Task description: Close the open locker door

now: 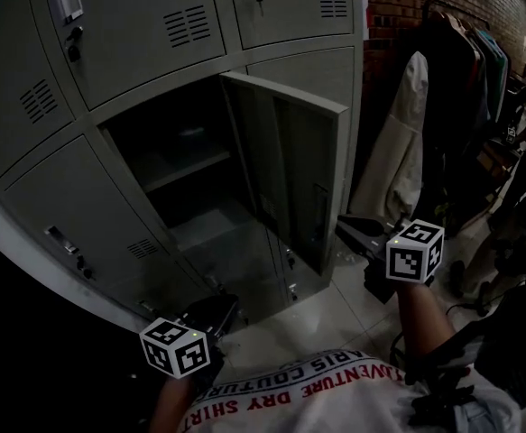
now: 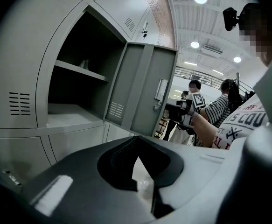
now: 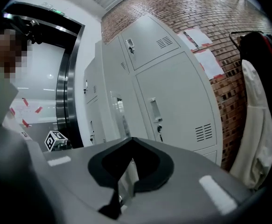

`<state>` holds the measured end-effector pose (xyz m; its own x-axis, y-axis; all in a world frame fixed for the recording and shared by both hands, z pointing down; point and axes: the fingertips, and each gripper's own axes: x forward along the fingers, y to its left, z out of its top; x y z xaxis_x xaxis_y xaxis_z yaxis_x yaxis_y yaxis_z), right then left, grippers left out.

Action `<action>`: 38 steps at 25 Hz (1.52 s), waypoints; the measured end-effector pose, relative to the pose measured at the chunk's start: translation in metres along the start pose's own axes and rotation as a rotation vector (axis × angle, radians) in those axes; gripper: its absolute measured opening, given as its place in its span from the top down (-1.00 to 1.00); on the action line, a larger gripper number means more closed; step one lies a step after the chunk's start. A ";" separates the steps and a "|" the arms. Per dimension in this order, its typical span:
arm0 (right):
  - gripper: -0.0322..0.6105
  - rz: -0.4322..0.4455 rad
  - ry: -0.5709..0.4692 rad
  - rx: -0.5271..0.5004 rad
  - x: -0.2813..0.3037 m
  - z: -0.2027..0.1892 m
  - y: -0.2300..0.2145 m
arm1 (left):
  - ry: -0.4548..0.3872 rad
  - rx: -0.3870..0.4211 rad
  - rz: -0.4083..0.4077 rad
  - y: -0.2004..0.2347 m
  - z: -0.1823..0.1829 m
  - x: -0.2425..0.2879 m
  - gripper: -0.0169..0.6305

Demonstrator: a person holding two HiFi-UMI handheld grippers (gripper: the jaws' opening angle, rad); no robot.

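Observation:
The grey locker bank fills the head view, with one door (image 1: 285, 165) swung out wide from its dark compartment (image 1: 186, 174), which has a shelf inside. In the left gripper view the same door (image 2: 145, 90) stands open ahead, its latch plate near the free edge. The right gripper view shows it edge-on (image 3: 119, 113). My left gripper (image 1: 216, 314) hangs low in front of the lockers below the opening, shut and empty (image 2: 136, 146). My right gripper (image 1: 357, 231) floats just right of the door's free edge without touching it, shut on nothing (image 3: 131, 149).
A white coat (image 1: 407, 142) and dark clothes on a rack (image 1: 466, 70) hang right of the lockers against a brick wall (image 1: 398, 7). Pale floor tiles (image 1: 335, 314) lie below the door. Other people (image 2: 224, 101) stand further back in the hall.

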<state>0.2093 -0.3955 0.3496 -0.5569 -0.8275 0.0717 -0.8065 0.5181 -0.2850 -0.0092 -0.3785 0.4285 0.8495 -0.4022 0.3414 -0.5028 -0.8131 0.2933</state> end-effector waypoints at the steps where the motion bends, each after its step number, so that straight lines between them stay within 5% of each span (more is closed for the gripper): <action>1: 0.90 0.017 0.006 0.001 0.004 -0.002 0.007 | -0.006 0.004 -0.001 0.000 0.003 -0.002 0.93; 22: 0.90 0.304 0.109 -0.111 0.134 -0.034 0.145 | -0.074 -0.020 0.093 0.028 -0.006 -0.084 0.93; 38: 0.91 0.256 0.084 -0.151 0.256 -0.004 0.154 | -0.106 -0.062 0.145 0.059 0.001 -0.121 0.93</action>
<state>-0.0587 -0.5266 0.3278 -0.7551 -0.6485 0.0961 -0.6548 0.7388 -0.1593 -0.1413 -0.3782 0.4040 0.7780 -0.5577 0.2892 -0.6271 -0.7172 0.3039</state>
